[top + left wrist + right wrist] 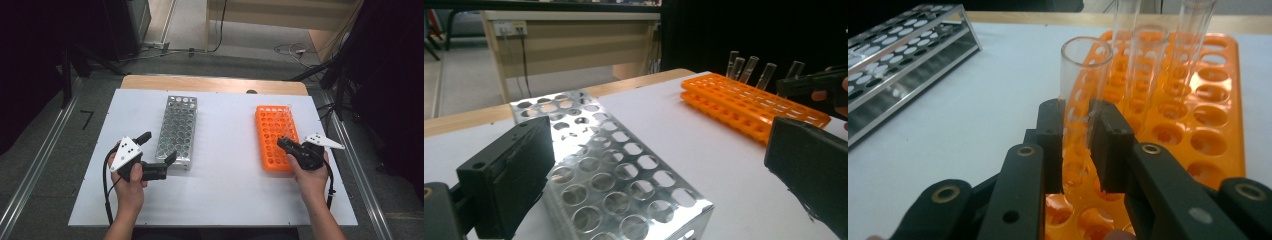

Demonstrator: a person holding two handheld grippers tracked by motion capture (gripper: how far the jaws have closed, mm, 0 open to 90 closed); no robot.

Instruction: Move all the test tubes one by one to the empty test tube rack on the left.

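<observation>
The tube (1083, 95) stood upright in the orange rack (274, 137), in a hole on the side of the rack nearest the person, close to the right edge of the desk (225, 195). The right gripper (1079, 150) had its jaws pressed on the tube from both sides, low on the glass, probably so that it could be lifted straight out without tilting. More tubes (1168, 65) stood behind it in the same rack. The metal rack (177, 131) lay well apart, toward the left edge, with its holes empty. The left gripper (157, 152) was beside the near end of this rack with jaws wide, holding nothing, maybe ready to steady it.
</observation>
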